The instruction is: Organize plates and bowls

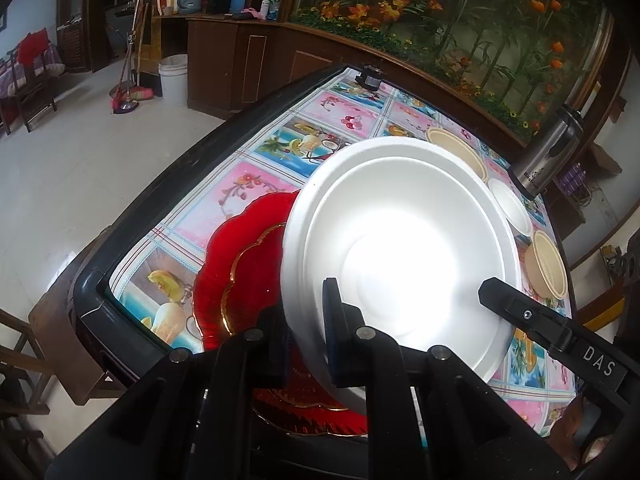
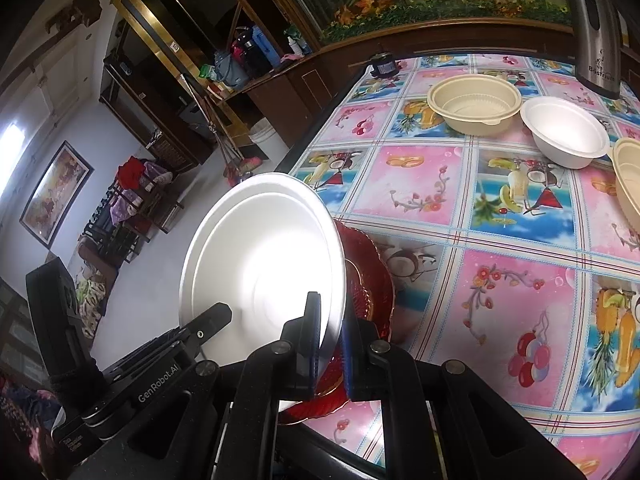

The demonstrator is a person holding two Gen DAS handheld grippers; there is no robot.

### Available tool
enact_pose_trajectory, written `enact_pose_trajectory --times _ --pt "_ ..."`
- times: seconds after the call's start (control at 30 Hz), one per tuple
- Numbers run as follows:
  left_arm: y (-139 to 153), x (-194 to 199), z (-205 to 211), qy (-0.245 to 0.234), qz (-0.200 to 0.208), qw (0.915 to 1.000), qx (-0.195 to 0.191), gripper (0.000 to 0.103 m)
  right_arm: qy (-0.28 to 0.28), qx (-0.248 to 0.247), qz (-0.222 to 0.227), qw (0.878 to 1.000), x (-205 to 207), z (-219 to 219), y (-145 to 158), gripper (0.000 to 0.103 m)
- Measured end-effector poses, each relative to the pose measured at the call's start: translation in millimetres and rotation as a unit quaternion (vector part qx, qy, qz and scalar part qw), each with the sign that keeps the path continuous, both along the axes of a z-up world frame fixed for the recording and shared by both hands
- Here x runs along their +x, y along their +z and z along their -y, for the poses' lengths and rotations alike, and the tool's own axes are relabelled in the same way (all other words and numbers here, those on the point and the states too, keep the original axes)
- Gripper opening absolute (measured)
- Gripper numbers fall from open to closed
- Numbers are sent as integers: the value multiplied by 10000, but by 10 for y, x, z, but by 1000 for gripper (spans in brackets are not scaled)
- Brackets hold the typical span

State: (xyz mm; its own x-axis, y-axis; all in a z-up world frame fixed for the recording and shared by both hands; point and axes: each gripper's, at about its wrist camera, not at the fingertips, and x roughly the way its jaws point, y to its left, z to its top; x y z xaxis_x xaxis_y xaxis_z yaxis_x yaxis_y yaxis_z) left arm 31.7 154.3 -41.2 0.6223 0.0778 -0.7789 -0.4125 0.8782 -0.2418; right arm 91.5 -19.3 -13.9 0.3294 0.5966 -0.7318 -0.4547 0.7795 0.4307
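A large white foam plate (image 1: 400, 248) is held tilted above a red glass plate (image 1: 240, 264) with a gold rim at the table's near left corner. My left gripper (image 1: 308, 328) is shut on the white plate's near-left rim. My right gripper (image 2: 332, 332) is shut on its opposite rim; the white plate (image 2: 264, 268) and red plate (image 2: 368, 280) show there too. The right gripper's finger also appears in the left wrist view (image 1: 516, 308). Two beige bowls (image 2: 472, 104) (image 2: 628, 176) and a small white bowl (image 2: 564, 132) sit at the far right.
The table (image 2: 500, 240) has a colourful fruit-print cloth and a dark raised rim. A steel thermos (image 2: 596, 36) stands at the far right edge. A small black object (image 2: 382, 65) sits at the far corner. Wooden cabinets and a bucket (image 1: 173, 80) stand beyond.
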Motion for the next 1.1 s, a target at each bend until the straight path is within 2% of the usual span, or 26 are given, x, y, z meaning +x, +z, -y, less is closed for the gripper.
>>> enact_pose_trajectory --times 0.47,0.6,0.77,0.9,1.1 --pt "-119 -29 -55 41 -143 9999 -55 11 63 -109 -110 9999 15 -86 -124 8" --pt "-45 -20 -74 52 -80 9999 -36 11 69 -124 -133 9998 30 -107 -125 8" --pt "62 -16 -109 77 30 10000 21 11 94 -60 -12 9999 38 -140 17 8" --pt "-15 2 -133 117 -56 9999 -15 11 148 -59 -7 9999 49 -178 36 8" --pt "-159 0 -136 110 -272 9995 -77 11 216 -108 -216 9995 65 -193 -153 8"
